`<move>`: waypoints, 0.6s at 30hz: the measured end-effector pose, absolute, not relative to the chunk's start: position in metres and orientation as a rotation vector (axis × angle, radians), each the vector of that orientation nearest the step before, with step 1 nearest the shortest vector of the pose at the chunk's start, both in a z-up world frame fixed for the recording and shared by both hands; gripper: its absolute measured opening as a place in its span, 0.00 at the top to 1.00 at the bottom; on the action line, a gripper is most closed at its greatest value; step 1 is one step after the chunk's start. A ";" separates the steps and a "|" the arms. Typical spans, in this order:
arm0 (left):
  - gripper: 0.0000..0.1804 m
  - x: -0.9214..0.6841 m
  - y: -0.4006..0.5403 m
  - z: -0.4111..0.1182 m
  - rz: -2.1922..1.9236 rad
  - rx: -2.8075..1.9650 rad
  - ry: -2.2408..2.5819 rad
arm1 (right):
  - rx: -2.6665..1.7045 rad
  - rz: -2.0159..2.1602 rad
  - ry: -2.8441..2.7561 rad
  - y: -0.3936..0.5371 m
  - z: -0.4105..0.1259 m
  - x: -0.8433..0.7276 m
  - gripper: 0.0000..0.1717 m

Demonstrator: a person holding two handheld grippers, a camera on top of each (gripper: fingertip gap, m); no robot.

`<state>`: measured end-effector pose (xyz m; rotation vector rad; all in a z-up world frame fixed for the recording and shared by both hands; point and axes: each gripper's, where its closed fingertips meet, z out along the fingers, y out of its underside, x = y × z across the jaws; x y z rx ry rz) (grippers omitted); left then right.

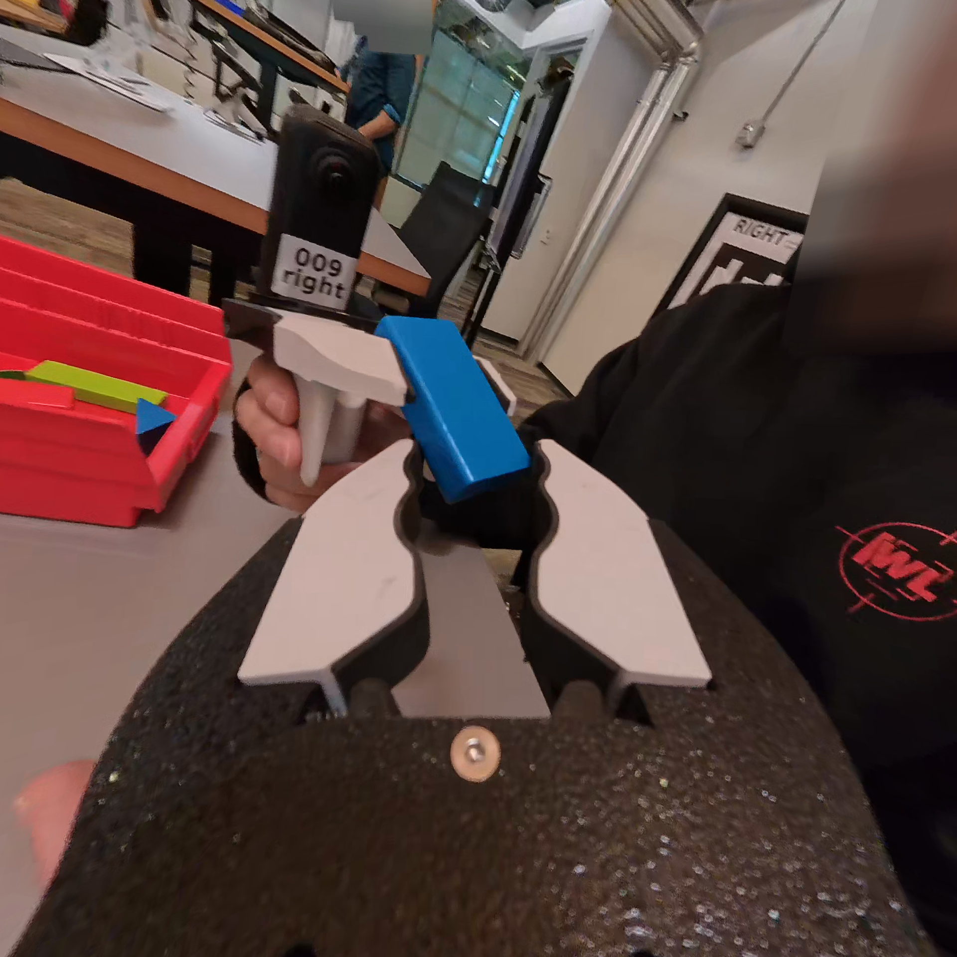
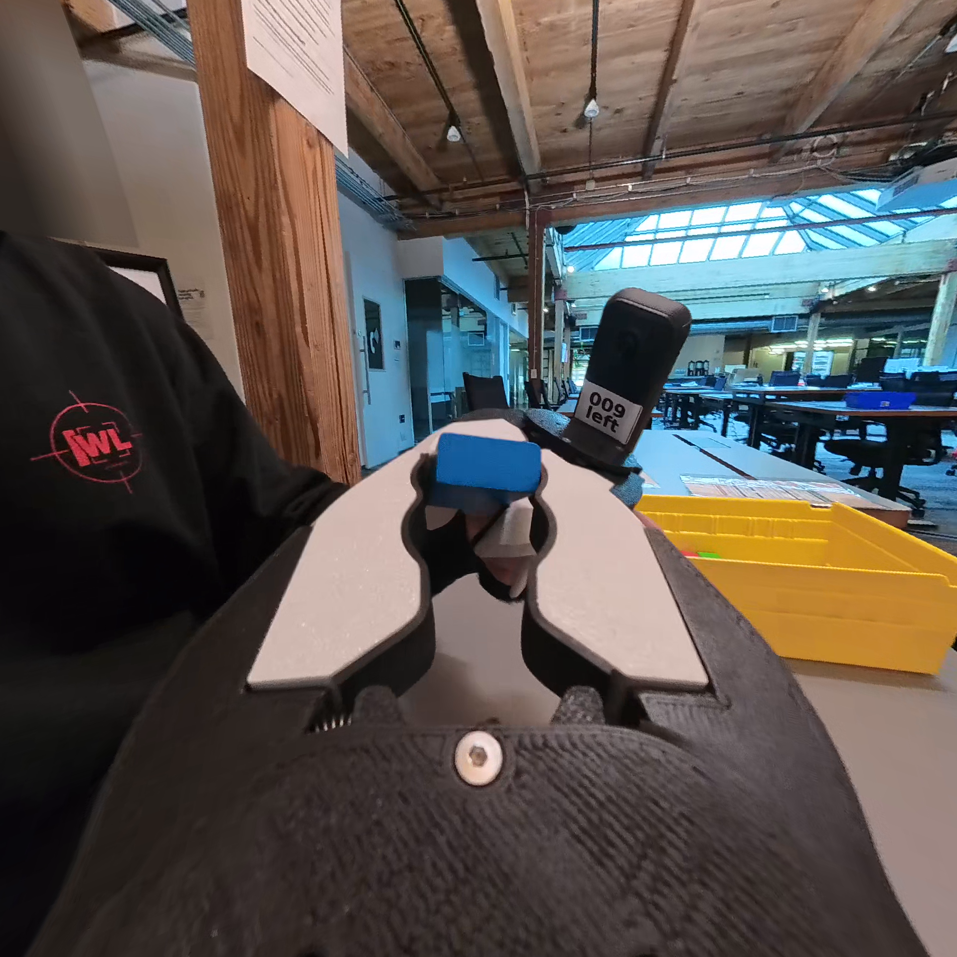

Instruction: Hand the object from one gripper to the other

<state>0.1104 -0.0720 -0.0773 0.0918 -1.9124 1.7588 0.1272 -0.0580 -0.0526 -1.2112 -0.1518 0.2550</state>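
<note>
Blue block (image 1: 455, 409) spans lengthwise between both tongs, tilted.

— Where is the block (image 1: 455, 409) sitting?
— Between both sets of jaws, one end in each, above the table (image 1: 103, 595).
— And the bins?
— One bin (image 1: 129, 466) is lying left of the left gripper's (image 1: 474, 466) jaws; another bin (image 2: 828, 585) is lying right of the right gripper's (image 2: 484, 481) jaws.
</note>
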 end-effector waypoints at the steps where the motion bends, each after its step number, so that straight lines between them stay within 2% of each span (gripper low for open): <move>1: 0.79 0.115 -0.071 -0.077 1.784 0.120 -1.920 | -1.227 0.232 -0.140 -0.058 -0.054 0.130 0.79; 3: 0.80 0.130 -0.069 -0.080 1.843 0.222 -1.964 | -1.254 0.141 -0.102 -0.060 -0.055 0.141 0.80; 5: 0.72 0.143 -0.065 -0.084 1.884 0.316 -2.028 | -1.283 0.045 -0.028 -0.069 -0.055 0.158 0.80; 9: 0.67 0.171 -0.047 -0.102 1.901 0.544 -2.320 | -1.345 -0.296 0.367 -0.143 -0.061 0.231 0.80; 14: 0.67 0.183 -0.029 -0.116 1.857 0.707 -2.439 | -1.454 -0.731 0.970 -0.290 -0.120 0.295 0.80; 18: 0.67 0.185 -0.028 -0.131 1.806 0.763 -2.429 | -1.645 -0.823 1.163 -0.328 -0.167 0.304 0.80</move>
